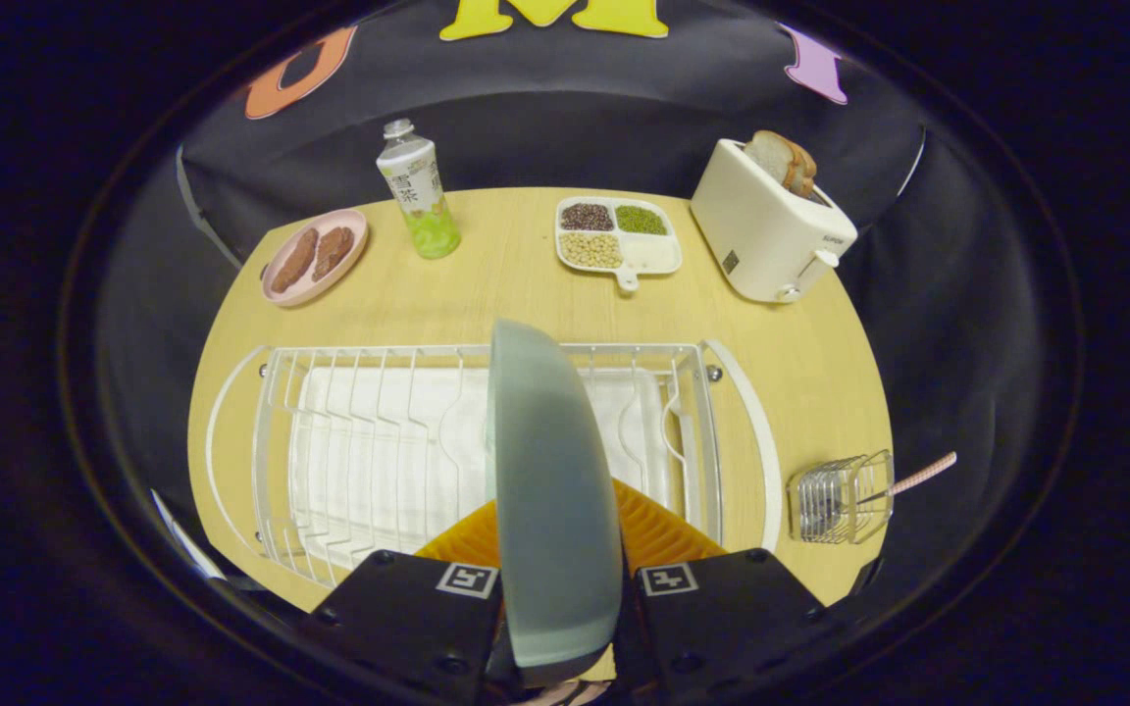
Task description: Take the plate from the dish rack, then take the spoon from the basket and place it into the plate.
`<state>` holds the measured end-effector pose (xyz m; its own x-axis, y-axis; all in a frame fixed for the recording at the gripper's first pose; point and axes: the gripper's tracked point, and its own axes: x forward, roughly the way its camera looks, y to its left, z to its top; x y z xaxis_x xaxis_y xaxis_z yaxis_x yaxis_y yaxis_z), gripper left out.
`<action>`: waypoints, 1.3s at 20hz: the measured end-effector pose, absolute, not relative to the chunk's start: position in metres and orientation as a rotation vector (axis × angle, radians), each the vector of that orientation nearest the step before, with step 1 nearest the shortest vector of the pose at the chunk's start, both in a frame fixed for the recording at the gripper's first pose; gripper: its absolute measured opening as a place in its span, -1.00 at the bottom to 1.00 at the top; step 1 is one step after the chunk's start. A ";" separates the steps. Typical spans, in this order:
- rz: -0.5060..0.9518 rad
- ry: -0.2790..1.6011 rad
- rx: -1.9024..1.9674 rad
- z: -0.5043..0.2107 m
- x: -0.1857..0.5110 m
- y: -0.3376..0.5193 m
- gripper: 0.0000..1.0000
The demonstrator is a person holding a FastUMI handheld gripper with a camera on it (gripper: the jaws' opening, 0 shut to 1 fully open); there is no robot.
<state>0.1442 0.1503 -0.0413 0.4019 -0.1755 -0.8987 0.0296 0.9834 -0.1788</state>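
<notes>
On the far left of my round pale wooden bench (pixel 487 294) I see a pink oval plate (pixel 315 257) with two brown pieces of food, then a clear plastic bottle of green drink (pixel 418 191) standing upright just right of it. Nearer me, the white wire dish rack (pixel 379 441) spans most of the bench, over a white drip tray. My claw (pixel 560 608) points forward and slightly down over the rack's near edge, clenched on the grey-green round plate (pixel 550 480); both fingers press its faces. The plate stands on edge between them, its long axis running away from me toward the bench's middle, its far rim over the rack. Beyond it sits a white divided dish of beans and grains (pixel 619 240), then a cream toaster (pixel 771 235) with bread slices poking up. Right of the rack, a small wire basket (pixel 840 498) holds the spoon (pixel 903 480), whose pink handle points out to the right. Black cloth walls surround the bench.
</notes>
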 end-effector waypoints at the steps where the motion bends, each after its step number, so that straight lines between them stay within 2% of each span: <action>1: -0.140 1.145 -0.164 -0.037 0.146 0.152 -0.24; 7: -0.195 1.040 -0.292 -0.001 0.156 0.151 -0.26; 11: -0.125 0.986 -0.267 0.020 0.134 0.157 -0.26; 15: -0.017 0.945 -0.181 0.024 0.077 0.157 -0.26; 20: 0.092 0.919 -0.046 -0.011 -0.007 0.138 -0.26; 26: 0.191 1.055 0.287 -0.097 -0.074 0.106 -0.27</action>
